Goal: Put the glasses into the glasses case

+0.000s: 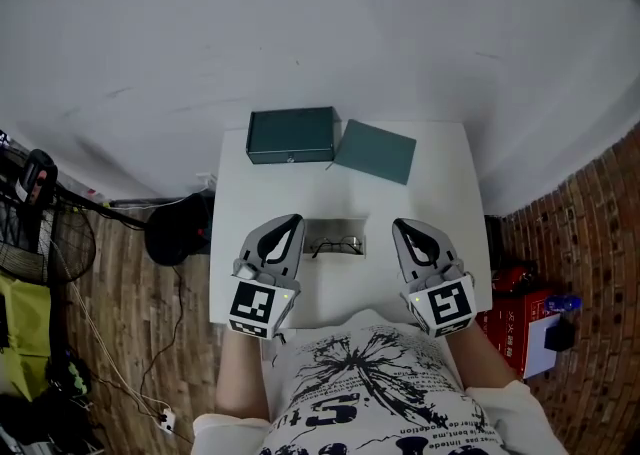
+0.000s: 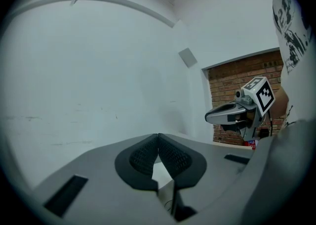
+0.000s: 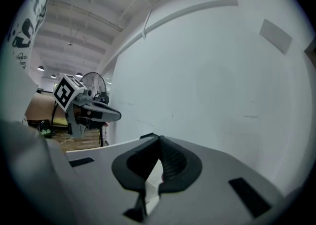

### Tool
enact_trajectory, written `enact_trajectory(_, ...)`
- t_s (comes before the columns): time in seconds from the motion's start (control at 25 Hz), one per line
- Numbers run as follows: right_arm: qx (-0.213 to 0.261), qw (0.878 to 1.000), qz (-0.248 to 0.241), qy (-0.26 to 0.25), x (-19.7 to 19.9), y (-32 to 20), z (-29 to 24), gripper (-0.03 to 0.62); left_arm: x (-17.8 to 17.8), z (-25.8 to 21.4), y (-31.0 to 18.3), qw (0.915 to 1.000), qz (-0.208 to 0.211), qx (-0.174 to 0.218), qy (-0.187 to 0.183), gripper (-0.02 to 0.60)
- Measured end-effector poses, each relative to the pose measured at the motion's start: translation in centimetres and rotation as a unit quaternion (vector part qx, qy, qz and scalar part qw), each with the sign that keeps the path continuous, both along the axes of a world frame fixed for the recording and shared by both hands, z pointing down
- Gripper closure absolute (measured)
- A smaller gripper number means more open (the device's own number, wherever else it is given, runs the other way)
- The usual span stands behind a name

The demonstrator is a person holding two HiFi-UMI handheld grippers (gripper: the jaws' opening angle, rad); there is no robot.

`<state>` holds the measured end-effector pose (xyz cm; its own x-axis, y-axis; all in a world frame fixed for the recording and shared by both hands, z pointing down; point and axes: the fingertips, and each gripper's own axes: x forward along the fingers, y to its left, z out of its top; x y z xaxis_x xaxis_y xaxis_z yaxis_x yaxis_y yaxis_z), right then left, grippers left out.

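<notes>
Glasses point(image 1: 335, 244), one pair, one green case point(image 1: 291, 135), left gripper point(image 1: 292, 222), right gripper point(image 1: 401, 227), both closed

White black-printed T-shirt point(image 1: 372, 383); grey left tool point(image 1: 292, 220) and right tool point(image 1: 401, 224) bear black-and-white marker cubes point(image 1: 253, 306).

A bare work room, more a test lab or workshop than a home. A small white counter point(image 1: 445, 243) stands against a plain white wall point(image 1: 300, 23). Left of the counter, a plank floor point(image 1: 120, 283) carries loose cables point(image 1: 112, 363) and heaped gear. Right of the counter is rough red brick point(image 1: 585, 243), with a red carton point(image 1: 512, 328) beside it. Further off to the counter's left stands a fan point(image 3: 94, 81), under a high ceiling of exposed beams point(image 3: 74, 31) with small lamps
</notes>
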<state>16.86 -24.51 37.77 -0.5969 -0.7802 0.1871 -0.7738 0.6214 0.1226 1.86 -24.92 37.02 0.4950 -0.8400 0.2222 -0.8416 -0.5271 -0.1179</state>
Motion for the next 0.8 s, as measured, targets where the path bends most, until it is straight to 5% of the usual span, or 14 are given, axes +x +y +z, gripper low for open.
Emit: enact_trajectory(0.8, 0.024, 1.000, 0.017, -0.007, 0.2, 1.5, -0.6, 0.582, 0.8, 0.5, 1.3, 0.9999, 0.009, -0.009, 0.010, 0.566)
